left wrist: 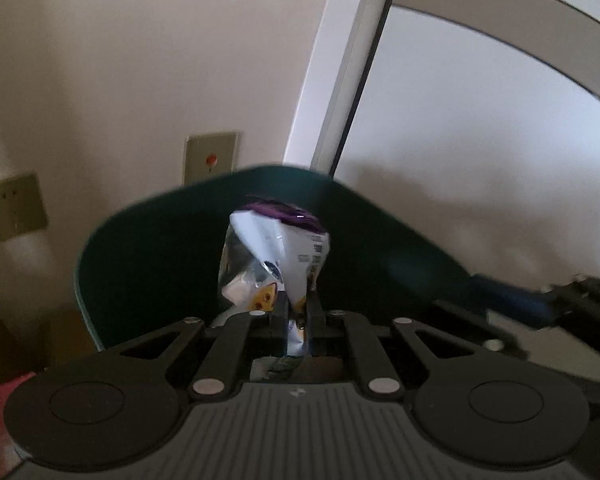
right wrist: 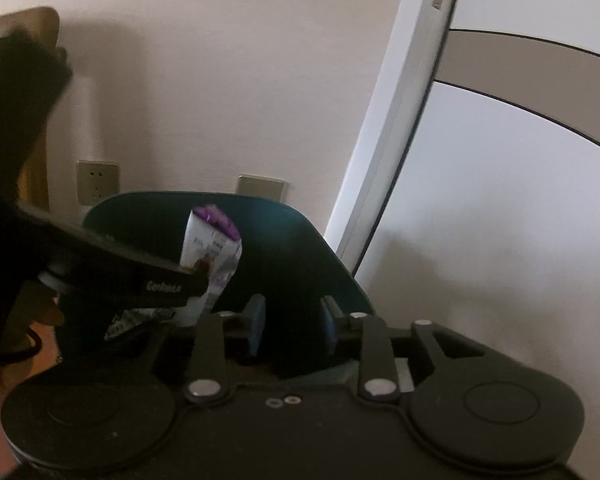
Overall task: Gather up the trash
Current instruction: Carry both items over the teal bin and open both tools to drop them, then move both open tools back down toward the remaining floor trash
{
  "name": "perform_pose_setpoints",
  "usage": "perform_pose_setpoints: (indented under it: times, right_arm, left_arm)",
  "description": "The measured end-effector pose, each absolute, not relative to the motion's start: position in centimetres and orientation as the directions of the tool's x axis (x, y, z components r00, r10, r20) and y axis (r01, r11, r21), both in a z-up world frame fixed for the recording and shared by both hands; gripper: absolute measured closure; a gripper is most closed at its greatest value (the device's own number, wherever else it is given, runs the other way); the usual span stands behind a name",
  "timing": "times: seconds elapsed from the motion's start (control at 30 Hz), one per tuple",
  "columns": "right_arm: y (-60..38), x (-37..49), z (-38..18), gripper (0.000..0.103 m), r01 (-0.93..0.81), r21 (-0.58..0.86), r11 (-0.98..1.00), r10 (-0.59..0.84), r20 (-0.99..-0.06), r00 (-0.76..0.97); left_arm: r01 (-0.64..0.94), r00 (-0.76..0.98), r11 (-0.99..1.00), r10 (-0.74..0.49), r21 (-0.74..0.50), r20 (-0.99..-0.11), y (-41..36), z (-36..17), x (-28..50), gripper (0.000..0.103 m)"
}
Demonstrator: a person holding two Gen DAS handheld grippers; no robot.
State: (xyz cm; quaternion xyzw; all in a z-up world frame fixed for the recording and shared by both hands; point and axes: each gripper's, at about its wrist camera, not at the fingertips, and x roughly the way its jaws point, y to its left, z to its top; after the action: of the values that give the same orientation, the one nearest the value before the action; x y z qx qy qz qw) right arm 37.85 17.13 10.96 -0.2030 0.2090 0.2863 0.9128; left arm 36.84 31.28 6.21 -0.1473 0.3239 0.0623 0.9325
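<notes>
My left gripper (left wrist: 298, 308) is shut on a crumpled white and purple snack wrapper (left wrist: 274, 258) and holds it upright in front of the raised dark green lid (left wrist: 156, 248) of a trash bin. In the right wrist view the same wrapper (right wrist: 212, 248) sticks up from the left gripper (right wrist: 198, 276), which reaches in from the left. My right gripper (right wrist: 292, 320) is open and empty, its blue pads (right wrist: 256, 322) apart, close before the green bin lid (right wrist: 284, 248). It also shows at the right edge of the left wrist view (left wrist: 540, 304).
A beige wall with two socket plates (left wrist: 14, 206) (left wrist: 210, 156) stands behind the bin. A white door frame (left wrist: 332, 80) and a door panel are to the right. A patterned bag lining (right wrist: 136, 320) shows low on the left, over a wooden floor.
</notes>
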Motion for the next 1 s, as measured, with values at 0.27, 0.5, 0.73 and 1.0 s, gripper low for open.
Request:
perform_pose_setpoints:
  times: [0.27, 0.5, 0.73, 1.0]
  right_arm:
    - [14.1, 35.9, 12.5, 0.070, -0.594, -0.180, 0.784, 0.449, -0.497, 0.743]
    - [10.4, 32.1, 14.8, 0.066, -0.570, -0.121, 0.813, 0.460, -0.467, 0.755]
    - [5.7, 27.3, 16.9, 0.061, -0.572, -0.073, 0.817, 0.490, -0.435, 0.756]
    - [1.5, 21.8, 18.0, 0.057, -0.565, -0.034, 0.824, 0.505, -0.409, 0.760]
  left_arm:
    - [-0.168, 0.772, 0.961, -0.009, -0.218, -0.636, 29.7, 6.5, 35.2, 0.042]
    - [-0.143, 0.816, 0.973, 0.012, -0.182, -0.578, 27.0, 9.4, 31.3, 0.023]
    - [-0.100, 0.846, 0.990, 0.032, -0.099, -0.532, 24.1, 12.0, 27.2, 0.023]
    - [-0.046, 0.873, 0.998, 0.025, -0.032, -0.486, 20.9, 14.6, 22.8, 0.022]
